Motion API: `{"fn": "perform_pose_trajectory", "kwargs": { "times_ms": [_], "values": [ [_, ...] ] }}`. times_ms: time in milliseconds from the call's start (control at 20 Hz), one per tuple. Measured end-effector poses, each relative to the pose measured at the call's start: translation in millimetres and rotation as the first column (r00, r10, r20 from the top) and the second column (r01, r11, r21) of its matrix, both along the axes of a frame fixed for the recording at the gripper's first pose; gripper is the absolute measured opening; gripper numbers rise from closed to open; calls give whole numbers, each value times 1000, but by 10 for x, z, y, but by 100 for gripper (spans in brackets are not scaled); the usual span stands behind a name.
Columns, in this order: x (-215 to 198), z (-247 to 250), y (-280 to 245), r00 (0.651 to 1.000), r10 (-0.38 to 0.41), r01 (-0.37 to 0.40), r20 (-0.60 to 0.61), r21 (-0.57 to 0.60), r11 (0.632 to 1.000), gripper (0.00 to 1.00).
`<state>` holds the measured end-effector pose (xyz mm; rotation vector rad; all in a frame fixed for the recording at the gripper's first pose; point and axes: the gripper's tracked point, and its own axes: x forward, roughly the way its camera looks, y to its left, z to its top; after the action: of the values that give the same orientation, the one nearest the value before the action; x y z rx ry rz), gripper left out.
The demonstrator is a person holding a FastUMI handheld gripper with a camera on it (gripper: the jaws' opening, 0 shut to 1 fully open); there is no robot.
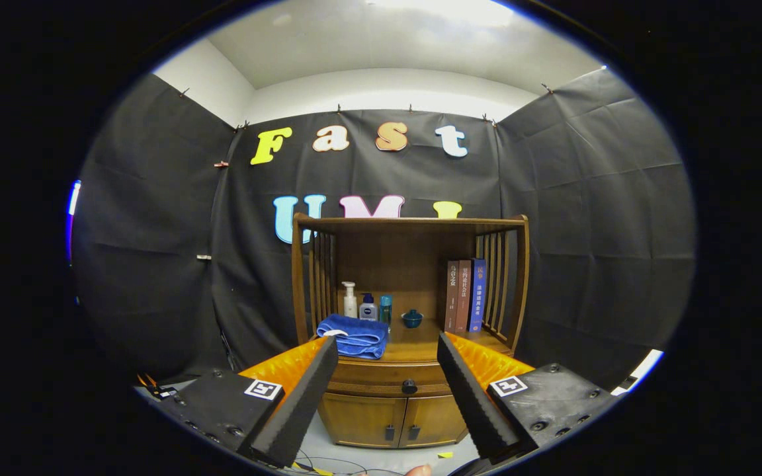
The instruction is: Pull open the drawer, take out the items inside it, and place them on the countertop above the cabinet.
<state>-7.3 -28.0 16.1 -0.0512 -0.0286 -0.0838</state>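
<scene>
Black cloth walls all round, wooden cabinet (407,317) dead ahead. Gripper (387,347) spread wide, holding nothing, well short of the cabinet. Drawer (381,378) shut, round knob (409,387) showing between the fingers. Up on the countertop (421,344): folded blue towel (354,336), three small bottles (368,306), little teal pot (412,318), books (465,295) upright by the right rail.

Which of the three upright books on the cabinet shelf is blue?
The blue book is the one at the end of the row nearest the slatted side rail; the other two books are brownish-red.
</scene>
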Motion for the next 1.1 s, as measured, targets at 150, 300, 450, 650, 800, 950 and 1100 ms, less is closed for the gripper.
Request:
{"fn": "perform_pose_trajectory", "kwargs": {
  "times_ms": [150,300,450,650,800,950,1100],
  "values": [
    [0,-3,-42,1000,-9,9,5,-2,1000,98],
    [38,-89,-89,1000,-10,10,-5,-1,1000,98],
    [99,-178,-144,1000,-11,11,-22,-1,1000,98],
    [199,-263,-250,1000,-10,10,-12,18,1000,99],
    [333,-472,-317,1000,4,-3,-19,44,999,99],
    [474,-683,-445,1000,-1,3,-23,46,999,99],
    [692,-929,-519,1000,-2,3,-26,50,999,99]
  ]
}}
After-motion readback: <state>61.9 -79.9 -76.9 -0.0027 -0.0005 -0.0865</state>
